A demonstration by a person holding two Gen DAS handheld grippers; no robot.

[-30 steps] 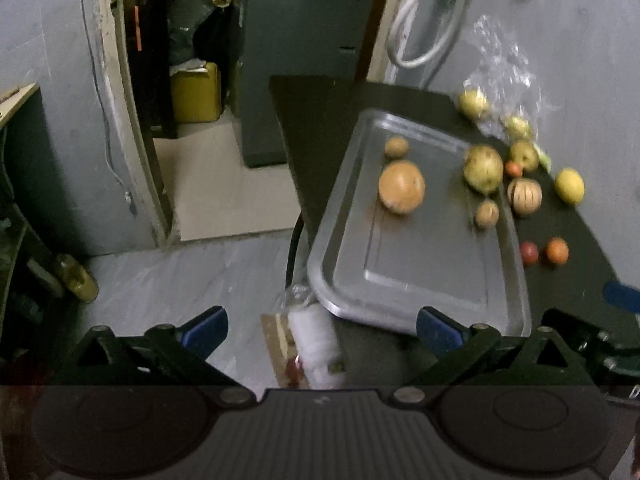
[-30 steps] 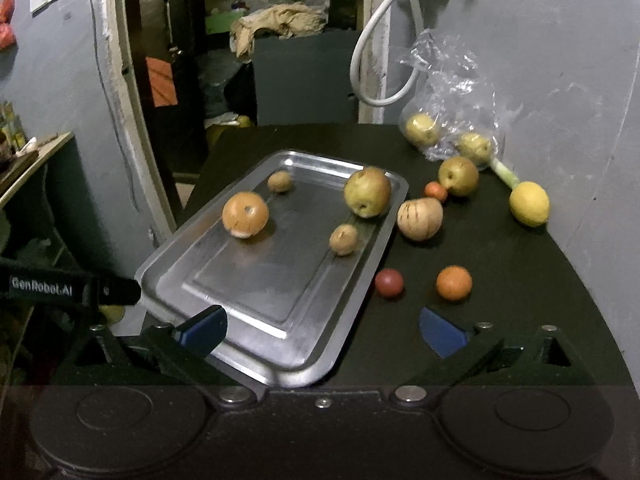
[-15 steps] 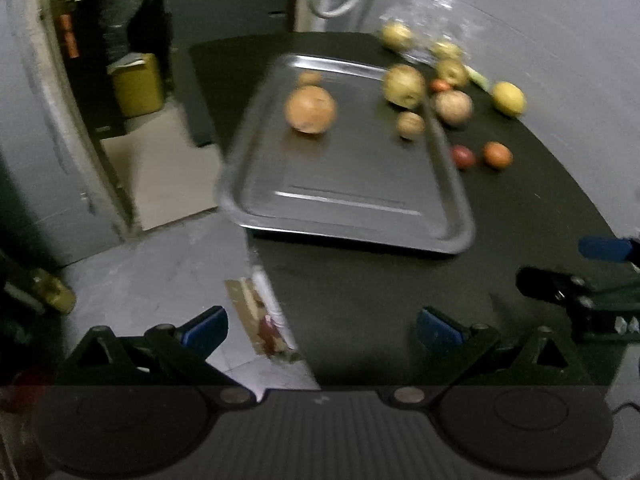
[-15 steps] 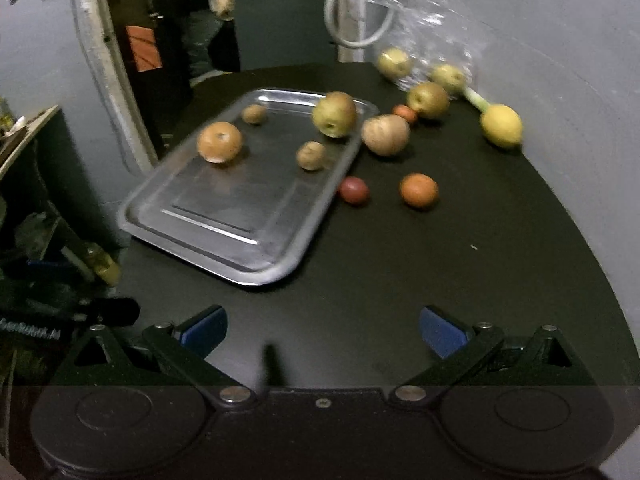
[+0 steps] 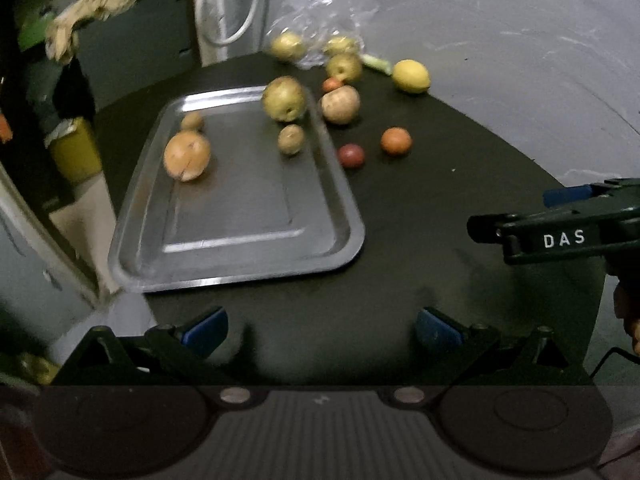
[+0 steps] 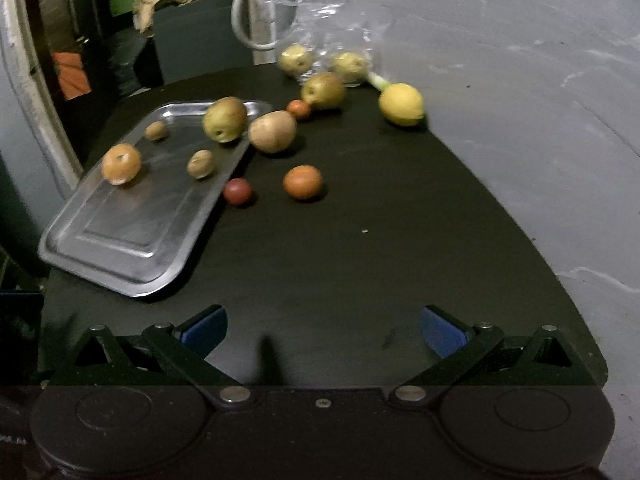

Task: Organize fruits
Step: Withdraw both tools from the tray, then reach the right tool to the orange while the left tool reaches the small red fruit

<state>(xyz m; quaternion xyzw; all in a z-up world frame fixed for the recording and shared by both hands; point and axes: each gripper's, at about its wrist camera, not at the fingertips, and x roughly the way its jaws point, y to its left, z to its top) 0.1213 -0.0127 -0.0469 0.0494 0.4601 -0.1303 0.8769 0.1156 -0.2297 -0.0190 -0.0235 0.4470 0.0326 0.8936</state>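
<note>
Black left hand-held gripper (image 5: 320, 328), blue pads spread wide, empty, over the near edge of the dark bench (image 5: 420, 216). Right hand-held gripper (image 6: 323, 330), likewise spread and empty; its tip also shows at the right of the left view. Ahead-left: steel tray (image 6: 120, 232) holding an orange (image 6: 121, 163), two small brown fruits (image 6: 200, 163) (image 6: 155, 130), and a pear (image 6: 224, 119) at its far rim. Ahead on the bench, just right of the tray: red fruit (image 6: 237, 191), orange fruit (image 6: 303, 182), tan fruit (image 6: 272, 131). Farther: small orange fruit (image 6: 299, 109), pear (image 6: 322, 90), lemon (image 6: 401, 104). Farthest: clear bag (image 6: 328, 32) with two pears, by the wall.
</note>
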